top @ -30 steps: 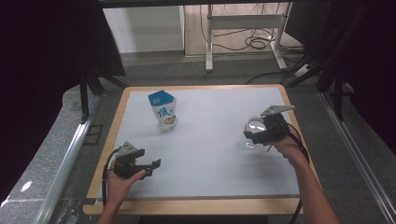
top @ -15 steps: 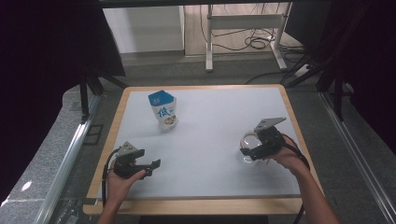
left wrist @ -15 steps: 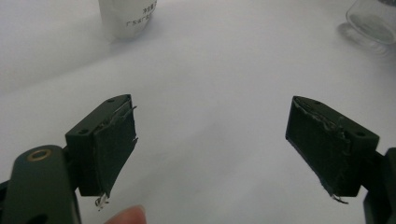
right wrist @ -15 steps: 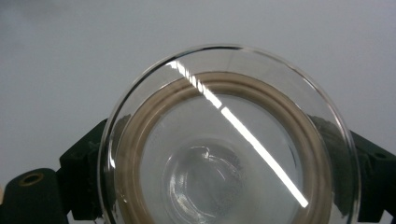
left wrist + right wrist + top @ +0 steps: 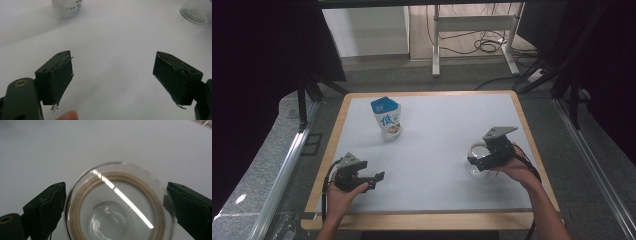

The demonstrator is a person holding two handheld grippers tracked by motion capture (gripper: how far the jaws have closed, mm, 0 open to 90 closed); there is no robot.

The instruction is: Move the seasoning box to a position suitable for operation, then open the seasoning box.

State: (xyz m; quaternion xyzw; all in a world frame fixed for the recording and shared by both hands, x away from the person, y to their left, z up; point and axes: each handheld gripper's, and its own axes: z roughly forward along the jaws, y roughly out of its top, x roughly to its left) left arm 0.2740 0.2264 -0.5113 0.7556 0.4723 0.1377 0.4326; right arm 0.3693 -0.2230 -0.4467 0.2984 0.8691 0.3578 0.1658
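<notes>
Beige-ringed glass bowl (image 5: 117,205) between fingers (image 5: 46,207)

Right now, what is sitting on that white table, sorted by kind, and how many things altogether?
Milk cartons: 1, the blue and white carton standing at the far left.
Clear glass containers: 1, the glass jar between the right tongs.
Hand-held tongs: 2, counting the left tongs near the front edge.
Total: 4

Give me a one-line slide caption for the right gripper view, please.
Right gripper straddles a clear glass jar on the white table, one black jaw on each side.
</notes>
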